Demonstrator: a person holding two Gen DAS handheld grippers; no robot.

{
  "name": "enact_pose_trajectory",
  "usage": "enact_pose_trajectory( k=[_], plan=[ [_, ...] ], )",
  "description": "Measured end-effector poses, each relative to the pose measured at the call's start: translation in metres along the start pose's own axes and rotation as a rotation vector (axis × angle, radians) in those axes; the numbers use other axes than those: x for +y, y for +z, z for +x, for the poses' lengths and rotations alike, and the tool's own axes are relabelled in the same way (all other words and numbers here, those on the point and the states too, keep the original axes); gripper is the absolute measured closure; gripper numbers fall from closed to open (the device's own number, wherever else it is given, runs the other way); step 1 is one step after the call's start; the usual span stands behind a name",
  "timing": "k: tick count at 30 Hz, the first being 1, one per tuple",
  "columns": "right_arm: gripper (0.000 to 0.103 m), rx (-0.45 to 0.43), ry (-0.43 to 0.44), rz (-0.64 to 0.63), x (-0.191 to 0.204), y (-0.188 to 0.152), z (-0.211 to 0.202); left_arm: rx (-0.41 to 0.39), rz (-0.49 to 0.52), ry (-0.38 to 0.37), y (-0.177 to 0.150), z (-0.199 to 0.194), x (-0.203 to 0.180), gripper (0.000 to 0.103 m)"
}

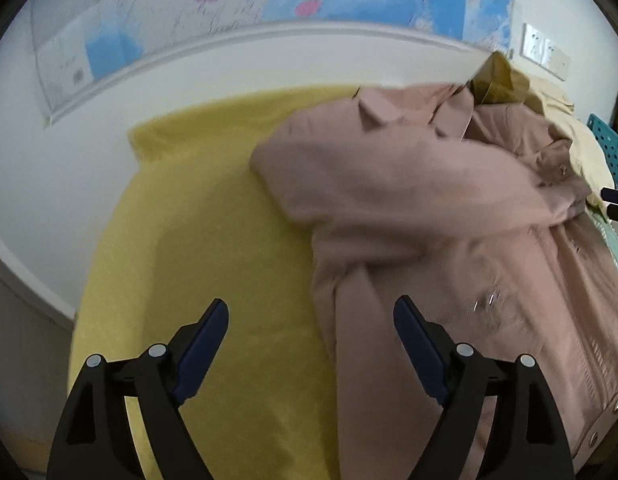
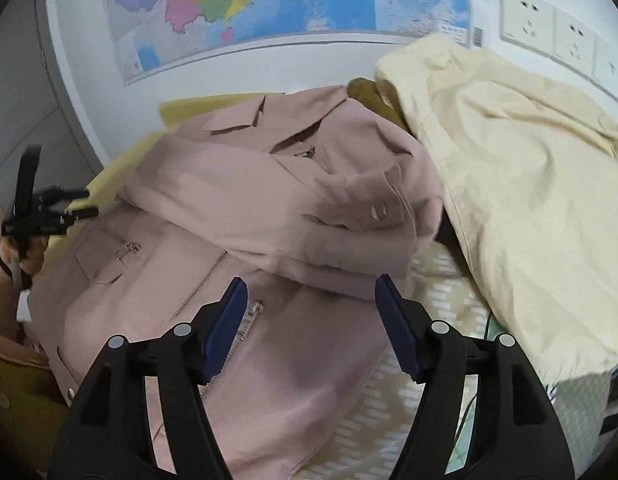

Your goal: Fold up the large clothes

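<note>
A dusty-pink jacket (image 1: 409, 208) with zips and snaps lies on a yellow cloth-covered table (image 1: 197, 220), its sleeves folded across the body. It also shows in the right wrist view (image 2: 269, 208). My left gripper (image 1: 311, 316) is open and empty, hovering over the jacket's left edge and the yellow cloth. My right gripper (image 2: 311, 292) is open and empty above the jacket's lower front, near the folded sleeve cuff (image 2: 373, 208). The left gripper also shows in the right wrist view (image 2: 75, 202), held in a hand at the far left.
A cream garment (image 2: 521, 184) is piled to the right of the jacket, over a patterned cloth (image 2: 441, 292). A map (image 2: 269, 4) and wall sockets (image 2: 557, 32) are on the wall behind. A teal perforated basket (image 1: 607, 144) stands at the right edge.
</note>
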State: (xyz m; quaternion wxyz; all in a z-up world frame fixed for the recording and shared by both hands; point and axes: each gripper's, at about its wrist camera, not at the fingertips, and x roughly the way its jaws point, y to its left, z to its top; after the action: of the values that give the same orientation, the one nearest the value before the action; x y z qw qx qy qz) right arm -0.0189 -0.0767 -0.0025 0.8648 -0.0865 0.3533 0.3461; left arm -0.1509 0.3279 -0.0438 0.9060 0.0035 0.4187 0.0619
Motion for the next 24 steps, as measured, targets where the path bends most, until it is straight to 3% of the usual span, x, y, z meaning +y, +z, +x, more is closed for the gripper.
enact_pose_trajectory(
  k=[3, 8, 13, 18, 19, 21, 22, 23, 24],
  plan=[
    [0.037, -0.030, 0.021, -0.013, 0.009, 0.026, 0.014, -0.074, 0.048, -0.007, 0.045, -0.001, -0.016, 0.021],
    [0.039, 0.012, 0.085, 0.019, 0.019, 0.085, 0.086, -0.090, 0.105, 0.000, 0.125, 0.040, -0.045, 0.021],
    [0.040, 0.099, 0.069, 0.101, 0.016, 0.130, 0.169, 0.021, 0.101, 0.070, 0.191, 0.124, -0.065, 0.020],
    [0.046, 0.129, 0.090, 0.249, -0.004, 0.151, 0.216, 0.105, 0.073, 0.121, 0.219, 0.190, -0.068, 0.023],
    [0.053, 0.131, 0.089, 0.264, -0.007, 0.153, 0.222, 0.110, 0.067, 0.108, 0.220, 0.194, -0.068, 0.027],
    [0.075, 0.126, 0.088, 0.277, -0.012, 0.156, 0.229, 0.137, 0.045, 0.051, 0.220, 0.205, -0.068, 0.062],
    [0.099, 0.133, 0.109, 0.283, -0.014, 0.157, 0.232, 0.144, 0.037, 0.034, 0.221, 0.209, -0.069, 0.071],
    [0.101, 0.143, 0.125, 0.291, -0.018, 0.158, 0.235, 0.139, 0.038, 0.025, 0.220, 0.209, -0.070, 0.086],
    [0.101, 0.132, 0.116, 0.290, -0.019, 0.158, 0.234, 0.124, 0.050, 0.027, 0.220, 0.207, -0.073, 0.092]
  ],
)
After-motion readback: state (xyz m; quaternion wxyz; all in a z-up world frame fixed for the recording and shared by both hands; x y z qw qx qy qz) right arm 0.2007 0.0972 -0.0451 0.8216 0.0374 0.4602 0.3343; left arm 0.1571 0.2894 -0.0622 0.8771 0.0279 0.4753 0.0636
